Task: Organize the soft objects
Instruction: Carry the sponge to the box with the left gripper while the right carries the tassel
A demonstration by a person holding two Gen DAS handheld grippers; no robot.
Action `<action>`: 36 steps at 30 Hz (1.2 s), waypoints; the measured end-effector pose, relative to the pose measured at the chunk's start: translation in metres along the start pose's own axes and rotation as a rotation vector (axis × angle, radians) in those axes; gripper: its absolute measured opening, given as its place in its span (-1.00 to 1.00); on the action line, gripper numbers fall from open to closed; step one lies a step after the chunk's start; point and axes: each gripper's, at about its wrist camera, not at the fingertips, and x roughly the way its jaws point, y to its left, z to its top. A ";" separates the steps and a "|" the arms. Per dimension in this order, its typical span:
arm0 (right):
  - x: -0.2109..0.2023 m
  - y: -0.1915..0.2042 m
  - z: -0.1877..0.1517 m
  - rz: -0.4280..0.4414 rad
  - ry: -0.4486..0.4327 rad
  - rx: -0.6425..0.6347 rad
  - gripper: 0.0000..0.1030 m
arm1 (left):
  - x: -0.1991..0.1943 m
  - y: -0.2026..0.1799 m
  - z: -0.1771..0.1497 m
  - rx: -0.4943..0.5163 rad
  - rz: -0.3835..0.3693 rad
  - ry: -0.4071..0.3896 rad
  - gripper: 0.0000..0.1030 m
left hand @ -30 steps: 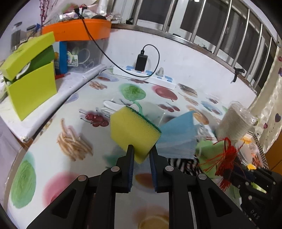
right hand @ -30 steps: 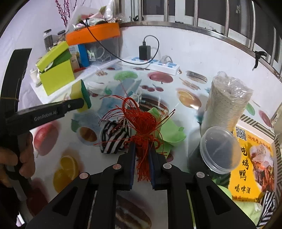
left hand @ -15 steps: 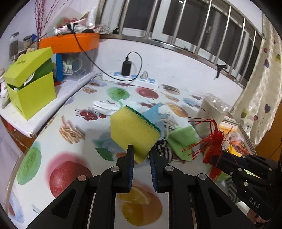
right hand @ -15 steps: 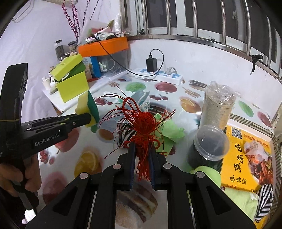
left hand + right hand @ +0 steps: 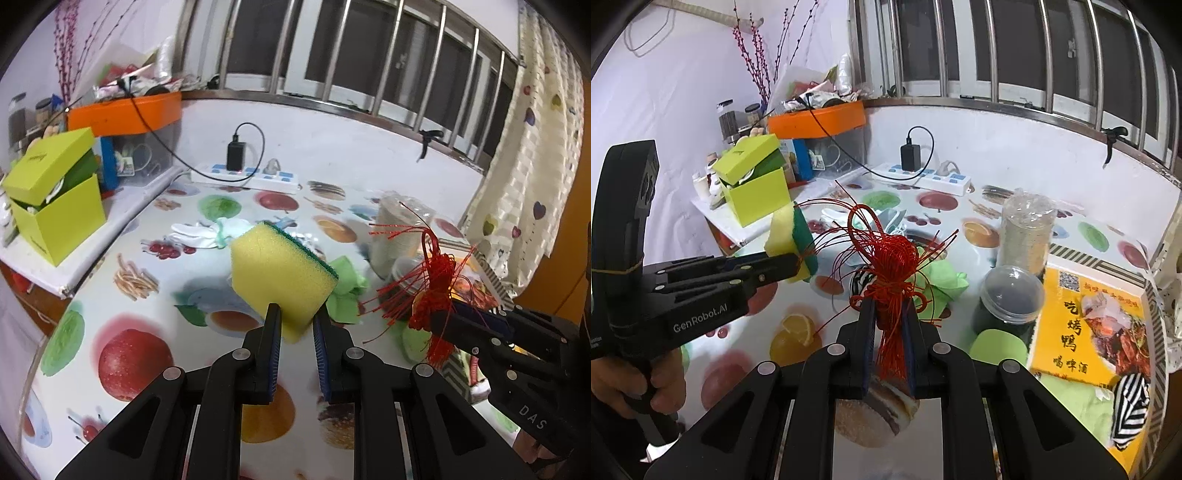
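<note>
Yellow sponge (image 5: 282, 271) in left tool (image 5: 296, 319), red tassel (image 5: 892, 266) in right tool (image 5: 889, 314).

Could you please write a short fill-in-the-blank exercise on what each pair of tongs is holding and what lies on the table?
1. The left tongs are shut on a yellow ____ with a green backing.
2. The right tongs grip a tassel whose colour is ____.
3. The black charger is plugged into the white ____.
4. The lime-green box stands with its lid ____.

Missing words: sponge; red; power strip; open
</note>
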 end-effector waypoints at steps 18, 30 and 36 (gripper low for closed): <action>-0.032 -0.019 -0.007 -0.027 -0.051 0.038 -0.72 | -0.007 -0.042 0.002 0.071 -0.039 -0.007 -0.68; -0.047 -0.046 -0.011 -0.075 -0.071 0.089 -0.72 | 0.002 -0.074 0.006 0.116 -0.098 0.002 -0.68; -0.054 -0.063 -0.015 -0.114 -0.073 0.123 -0.72 | 0.011 -0.091 0.008 0.131 -0.134 0.008 -0.68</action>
